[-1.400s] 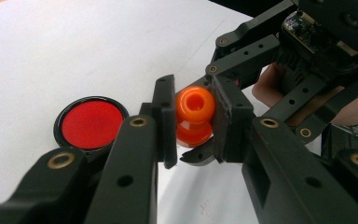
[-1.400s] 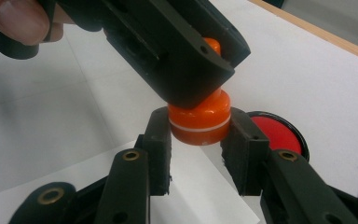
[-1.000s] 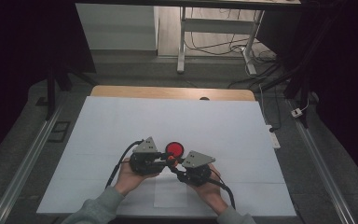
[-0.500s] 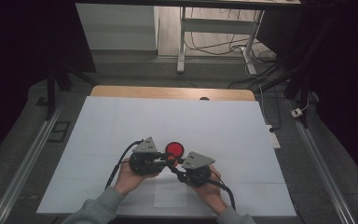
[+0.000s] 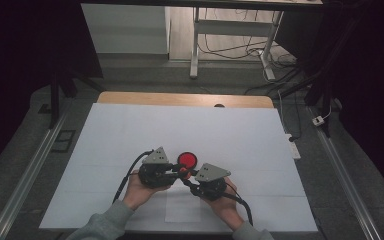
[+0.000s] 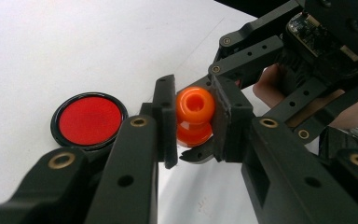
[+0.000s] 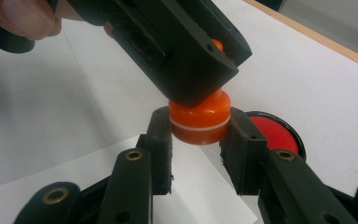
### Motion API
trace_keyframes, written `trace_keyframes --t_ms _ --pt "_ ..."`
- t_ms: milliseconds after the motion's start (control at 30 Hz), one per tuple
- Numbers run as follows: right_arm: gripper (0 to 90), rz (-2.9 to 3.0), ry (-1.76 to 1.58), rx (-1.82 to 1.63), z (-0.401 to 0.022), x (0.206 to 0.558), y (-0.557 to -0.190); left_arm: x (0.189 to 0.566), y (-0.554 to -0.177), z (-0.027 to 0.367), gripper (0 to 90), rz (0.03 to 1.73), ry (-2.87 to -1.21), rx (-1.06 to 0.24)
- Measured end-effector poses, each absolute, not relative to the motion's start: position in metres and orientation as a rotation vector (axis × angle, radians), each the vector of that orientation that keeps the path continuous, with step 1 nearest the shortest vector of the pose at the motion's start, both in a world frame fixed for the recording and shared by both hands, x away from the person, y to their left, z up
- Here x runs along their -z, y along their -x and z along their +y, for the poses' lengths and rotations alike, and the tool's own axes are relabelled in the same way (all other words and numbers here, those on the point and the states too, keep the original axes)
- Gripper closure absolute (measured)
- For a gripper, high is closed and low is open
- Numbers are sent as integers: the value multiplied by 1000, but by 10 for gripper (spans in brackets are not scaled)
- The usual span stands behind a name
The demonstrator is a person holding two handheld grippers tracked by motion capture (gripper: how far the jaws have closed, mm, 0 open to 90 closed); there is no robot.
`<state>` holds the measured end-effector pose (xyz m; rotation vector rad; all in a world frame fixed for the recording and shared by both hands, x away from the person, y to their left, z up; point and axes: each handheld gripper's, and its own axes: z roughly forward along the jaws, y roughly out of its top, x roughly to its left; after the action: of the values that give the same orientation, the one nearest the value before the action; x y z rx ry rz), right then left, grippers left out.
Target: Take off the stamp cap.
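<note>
Left claw: clenched on the rounded, hollow-topped upper part of a small orange plastic bottle-shaped piece; one pad presses each side of it. In the high view the same claw lies low over the counter, pointing toward the other hand, with its grey three-cornered plate uppermost and its cable trailing back toward the near edge.

Right claw: clenched on the wider lower section of the orange piece, which bears a thin pale ring around its girth. Pads are set against both flanks. In the high view this claw meets the left one tip to tip near the middle of the counter's near half.

Orange piece: held off the surface between the two claws, gripped at both ends at once.

Red disc: round, flat, black-rimmed; lies on the counter just beyond the joined claws, toward the far edge, apart from the orange piece. Seen also in the left gripper view and, partly hidden behind a jaw, in the right gripper view.

Counter: white-covered top with a wooden strip showing along the far edge.

Paper sheet: white rectangle lying flat by the near edge, between the person's wrists.
</note>
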<state>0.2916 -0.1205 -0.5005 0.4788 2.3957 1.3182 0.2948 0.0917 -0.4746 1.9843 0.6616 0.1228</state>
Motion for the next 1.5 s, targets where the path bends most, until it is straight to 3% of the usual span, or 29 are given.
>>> trace_keyframes --t_ms 367,1500 --pt "650 2408 -483 -1309 -119 506 -291 468 -300 115 728 722 -1871 -130" --pt "648 2352 -590 -1299 -154 500 -297 470 -296 110 725 709 -1919 -171"
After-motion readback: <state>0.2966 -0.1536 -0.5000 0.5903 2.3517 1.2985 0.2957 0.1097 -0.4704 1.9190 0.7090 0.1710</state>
